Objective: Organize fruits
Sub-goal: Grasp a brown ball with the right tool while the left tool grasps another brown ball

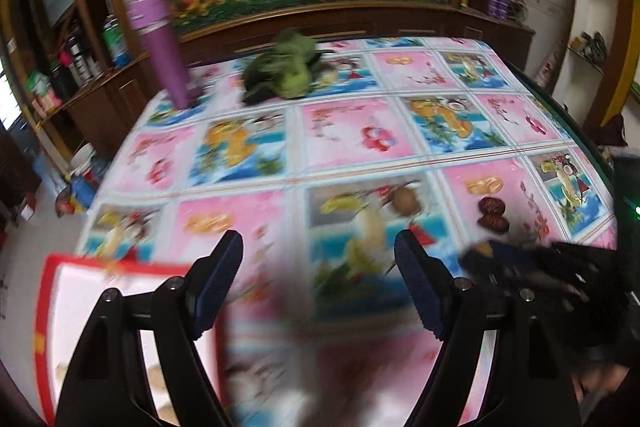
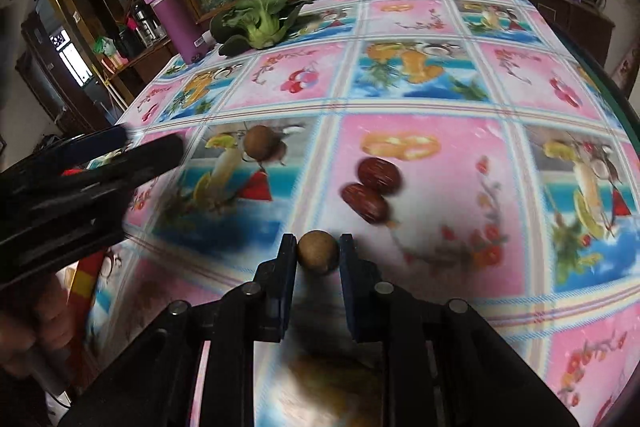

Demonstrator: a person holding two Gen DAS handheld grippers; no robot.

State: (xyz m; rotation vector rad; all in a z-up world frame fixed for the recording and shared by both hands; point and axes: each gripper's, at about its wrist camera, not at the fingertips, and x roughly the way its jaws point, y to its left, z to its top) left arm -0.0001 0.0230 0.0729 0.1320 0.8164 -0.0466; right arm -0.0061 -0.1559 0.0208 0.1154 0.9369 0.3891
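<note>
Now the right gripper [image 2: 318, 251] pinches a round brown fruit [image 2: 318, 251] just short of the two red dates [image 2: 370, 191]; the left gripper [image 1: 318, 277] gapes empty. Next: carry it to the red-rimmed tray [image 1: 50, 307].

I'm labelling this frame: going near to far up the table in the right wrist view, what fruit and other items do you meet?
Round brown fruit between the right gripper pads → two red dates → second brown fruit → leafy green vegetable → purple bottle.
</note>
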